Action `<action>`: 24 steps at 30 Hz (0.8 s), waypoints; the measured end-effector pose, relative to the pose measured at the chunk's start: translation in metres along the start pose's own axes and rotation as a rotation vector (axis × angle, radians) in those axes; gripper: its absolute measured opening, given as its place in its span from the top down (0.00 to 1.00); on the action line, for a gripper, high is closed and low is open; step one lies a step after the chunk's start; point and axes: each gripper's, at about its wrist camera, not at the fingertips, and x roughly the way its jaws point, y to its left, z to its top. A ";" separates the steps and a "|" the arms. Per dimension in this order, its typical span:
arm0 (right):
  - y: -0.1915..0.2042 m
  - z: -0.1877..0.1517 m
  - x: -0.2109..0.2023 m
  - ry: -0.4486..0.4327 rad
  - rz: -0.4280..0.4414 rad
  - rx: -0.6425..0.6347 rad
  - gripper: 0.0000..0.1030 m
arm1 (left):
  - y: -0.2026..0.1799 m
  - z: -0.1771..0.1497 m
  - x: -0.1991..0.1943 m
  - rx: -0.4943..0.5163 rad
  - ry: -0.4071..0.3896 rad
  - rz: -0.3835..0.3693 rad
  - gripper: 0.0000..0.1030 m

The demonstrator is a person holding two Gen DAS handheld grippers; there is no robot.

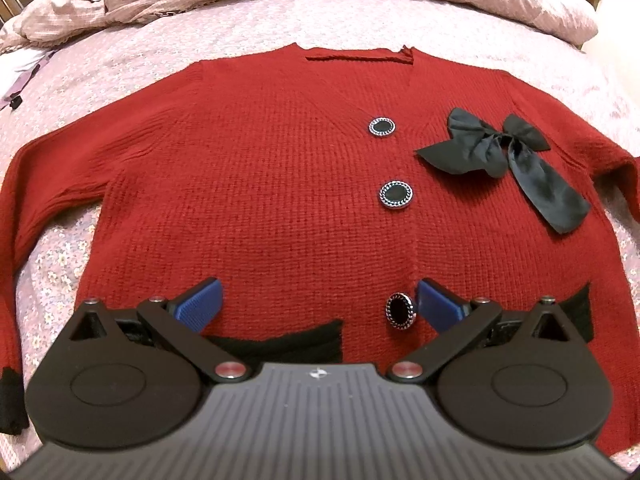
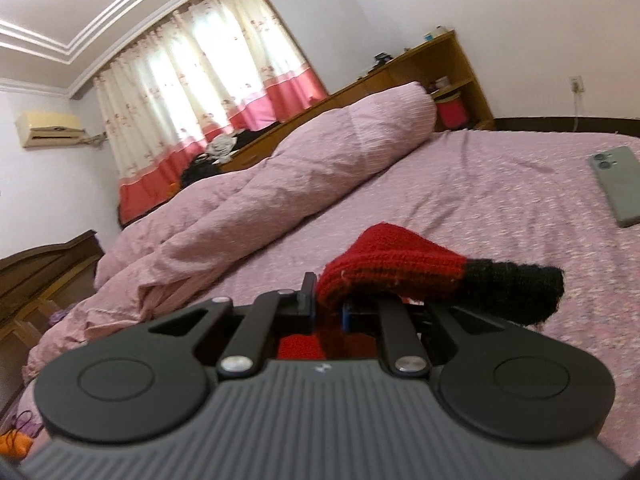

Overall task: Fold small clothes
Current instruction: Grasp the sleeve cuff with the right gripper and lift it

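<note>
A red knitted cardigan (image 1: 280, 168) lies flat on the pink bedspread, front up, with black round buttons (image 1: 395, 194) down its middle and a black bow (image 1: 504, 152) on its right chest. My left gripper (image 1: 318, 300) hovers open over the lower hem, blue pads (image 1: 200, 304) apart, the lowest button between them. In the right wrist view my right gripper (image 2: 340, 312) is shut on the cardigan's red sleeve (image 2: 384, 268), lifted off the bed. The sleeve's black cuff (image 2: 516, 292) droops to the right over the fingers.
A rolled pink quilt (image 2: 280, 184) lies along the far side of the bed (image 2: 480, 184). A grey phone (image 2: 618, 184) rests on the bedspread at the right. A wooden headboard shelf (image 2: 432, 64), curtains and a wooden bed frame stand beyond.
</note>
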 end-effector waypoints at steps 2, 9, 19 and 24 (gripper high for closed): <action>0.007 -0.001 0.003 0.009 0.022 0.005 0.86 | 0.002 0.000 -0.002 -0.006 -0.003 -0.002 0.00; 0.042 -0.001 0.015 0.023 0.099 -0.037 0.86 | 0.013 0.003 -0.006 -0.047 -0.005 0.005 0.00; 0.100 -0.007 0.035 0.056 0.237 -0.078 0.86 | 0.035 0.008 -0.010 -0.105 -0.013 0.023 0.00; 0.133 -0.019 0.048 0.091 0.303 -0.114 0.86 | 0.046 0.008 -0.010 -0.132 -0.015 0.036 0.00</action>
